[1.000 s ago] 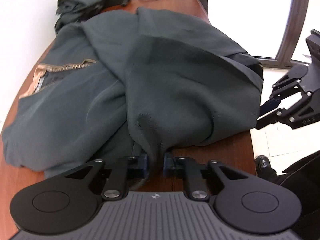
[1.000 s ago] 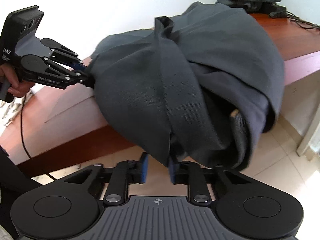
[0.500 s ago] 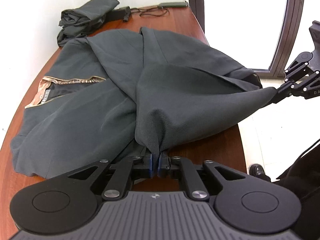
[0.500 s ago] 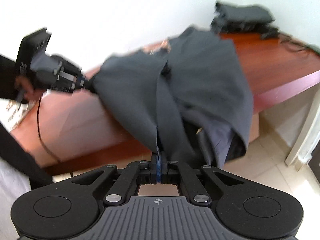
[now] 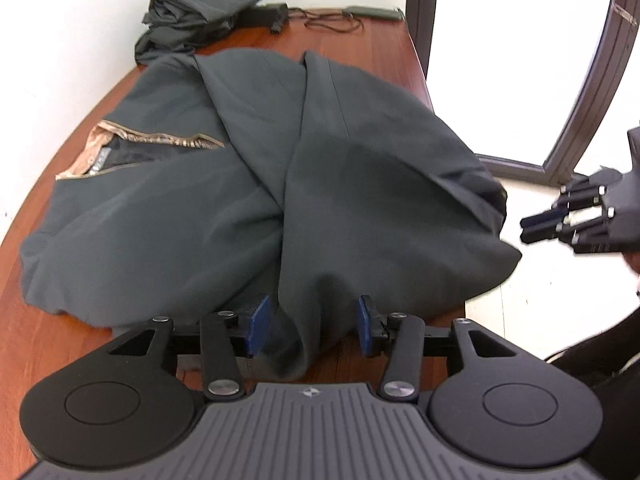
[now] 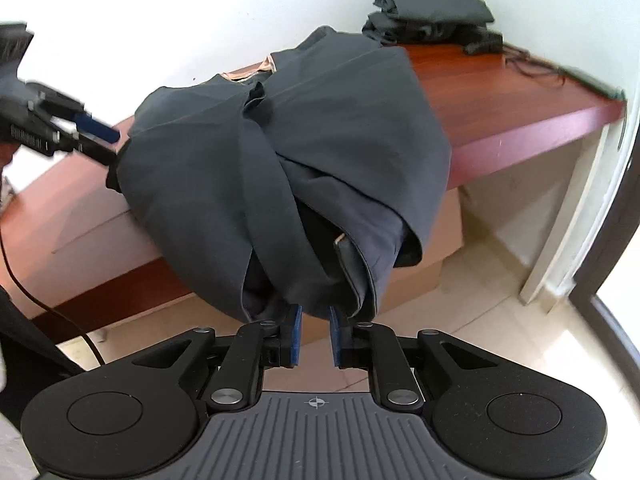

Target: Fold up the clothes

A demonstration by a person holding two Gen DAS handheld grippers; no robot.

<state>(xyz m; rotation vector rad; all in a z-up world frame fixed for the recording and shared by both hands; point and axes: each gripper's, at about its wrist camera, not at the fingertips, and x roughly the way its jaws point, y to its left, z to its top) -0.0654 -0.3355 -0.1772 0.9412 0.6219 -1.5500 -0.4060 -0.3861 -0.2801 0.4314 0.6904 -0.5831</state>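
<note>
Both my hand-held grippers, left and right, now gape, having released the dark jacket, which slumps on the reddish wooden counter by the white wall.

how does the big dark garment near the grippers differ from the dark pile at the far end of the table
The big garment lies spread open across the table, one side hanging over the edge; the far pile is compact, bundled against the wall. The big garment shows a tan lining strip; the pile shows none. Both are dark grey cloth on the same table.
</note>
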